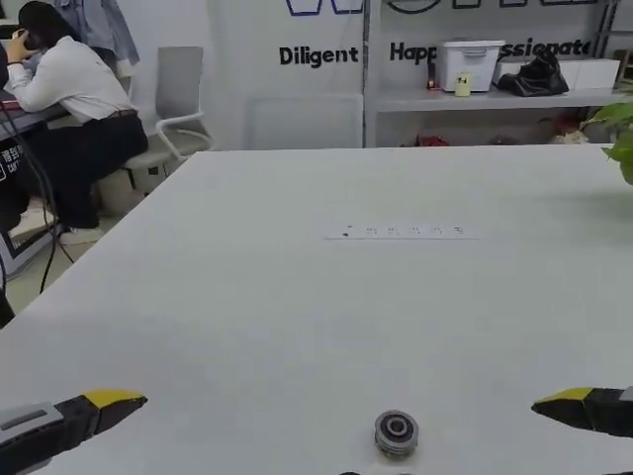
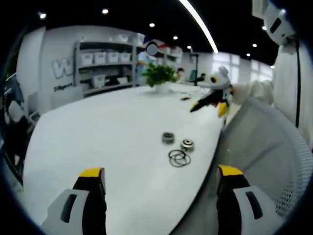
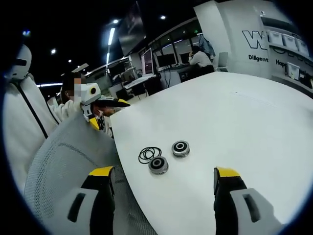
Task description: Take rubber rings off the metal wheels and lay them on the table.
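Two small metal wheels (image 2: 168, 137) (image 2: 187, 145) lie near the table's front edge, with a few loose black rubber rings (image 2: 179, 157) flat beside them. In the right gripper view the wheels (image 3: 180, 148) (image 3: 158, 165) and the rings (image 3: 149, 154) sit just ahead of the jaws. One wheel (image 1: 396, 432) lies at the bottom of the head view. My left gripper (image 2: 161, 176) (image 1: 99, 404) is open and holds nothing, off to the wheels' left. My right gripper (image 3: 163, 172) (image 1: 579, 404) is open too, off to their right. Both hover apart from the wheels.
A grey mesh chair back (image 2: 274, 147) stands against the table's near edge. A socket strip (image 1: 401, 232) is set into the table's middle. A potted plant (image 1: 618, 129) stands at the far right; a seated person (image 1: 69, 89) and a chair (image 1: 178, 99) lie beyond the far left.
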Demonstrator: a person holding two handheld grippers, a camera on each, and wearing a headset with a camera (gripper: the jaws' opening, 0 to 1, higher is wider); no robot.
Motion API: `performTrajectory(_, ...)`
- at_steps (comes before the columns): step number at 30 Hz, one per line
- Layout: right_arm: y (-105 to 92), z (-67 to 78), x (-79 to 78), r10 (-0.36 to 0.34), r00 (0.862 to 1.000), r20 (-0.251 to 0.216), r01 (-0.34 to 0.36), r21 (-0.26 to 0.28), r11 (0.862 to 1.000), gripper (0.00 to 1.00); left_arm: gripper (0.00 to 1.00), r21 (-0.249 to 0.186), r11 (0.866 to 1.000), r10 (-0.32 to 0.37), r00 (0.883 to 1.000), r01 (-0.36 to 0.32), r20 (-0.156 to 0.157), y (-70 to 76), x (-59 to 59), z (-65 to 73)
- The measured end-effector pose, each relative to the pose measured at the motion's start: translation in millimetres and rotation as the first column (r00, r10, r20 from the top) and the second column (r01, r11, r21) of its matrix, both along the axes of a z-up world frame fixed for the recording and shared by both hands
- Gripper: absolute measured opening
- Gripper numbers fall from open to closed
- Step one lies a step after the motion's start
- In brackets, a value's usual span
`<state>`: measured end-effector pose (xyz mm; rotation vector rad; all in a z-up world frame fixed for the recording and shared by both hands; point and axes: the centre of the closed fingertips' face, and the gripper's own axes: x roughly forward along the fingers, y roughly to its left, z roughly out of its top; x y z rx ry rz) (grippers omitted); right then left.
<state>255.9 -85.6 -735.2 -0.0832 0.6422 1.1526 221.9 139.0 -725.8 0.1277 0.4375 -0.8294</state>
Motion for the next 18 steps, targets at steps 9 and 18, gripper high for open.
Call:
performTrajectory(9,-5.7,-26.7,-23.3,0.031,0.998,-0.063,-0.037,-0.089,0.995,0.89,0.97,0.002,1.000,0.026,0.998,-0.026,-0.052,5.4,-1.5,-16.4)
performTrajectory(18,-15.9,-49.7,-43.7,0.044,0.995,-0.088,-0.059,-0.170,0.984,0.90,0.97,0.004,1.000,0.027,0.996,-0.027,-0.084,5.5,-6.4,-25.0)
